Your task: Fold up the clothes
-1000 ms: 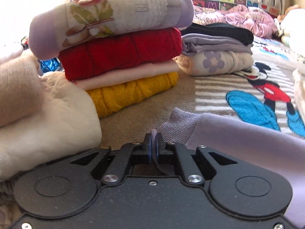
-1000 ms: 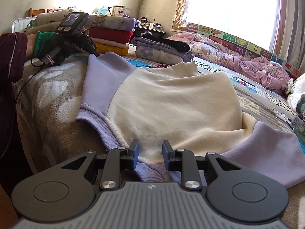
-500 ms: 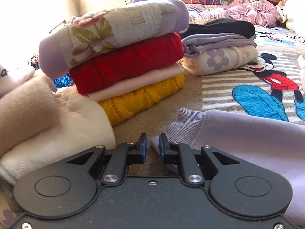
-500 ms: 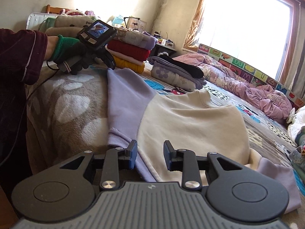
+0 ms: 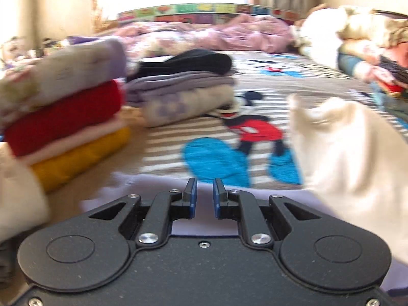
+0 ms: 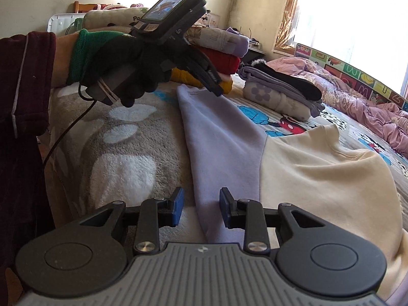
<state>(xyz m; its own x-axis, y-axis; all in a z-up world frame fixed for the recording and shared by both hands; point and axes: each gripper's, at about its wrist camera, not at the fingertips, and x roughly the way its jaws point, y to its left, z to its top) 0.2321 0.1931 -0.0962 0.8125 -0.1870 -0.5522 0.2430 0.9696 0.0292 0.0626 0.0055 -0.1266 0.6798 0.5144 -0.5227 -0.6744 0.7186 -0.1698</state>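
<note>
**A:** Blue-padded jaws on the left gripper (image 5: 203, 195) stand a little apart with nothing pinched; they've just been opening and the lilac cuff they clamped a second ago is out of them. The right gripper (image 6: 199, 205) is wider apart, also just been opening, straddling the near edge of the lilac sleeve without pressing on it.

**B:** So where's the cream-and-lilac fleece sweatshirt (image 6: 318, 178) sitting?

**A:** Flat on the grey patterned plush blanket (image 6: 122, 153). The lilac sleeve (image 6: 216, 132) runs long and straight from right under the right jaws up to its ribbed cuff, which lies just below the left gripper's tips. Cream body spreads off to the right of both. Each hand's got an end of that sleeve, I'd say.

**B:** Anything else changed?

**A:** Left wrist view has swung from the stack of folded knits in red, pink and mustard (image 5: 63, 127) toward the cream body, and it's blurry now. The right gripper has slid from the hem over to the sleeve.
</note>
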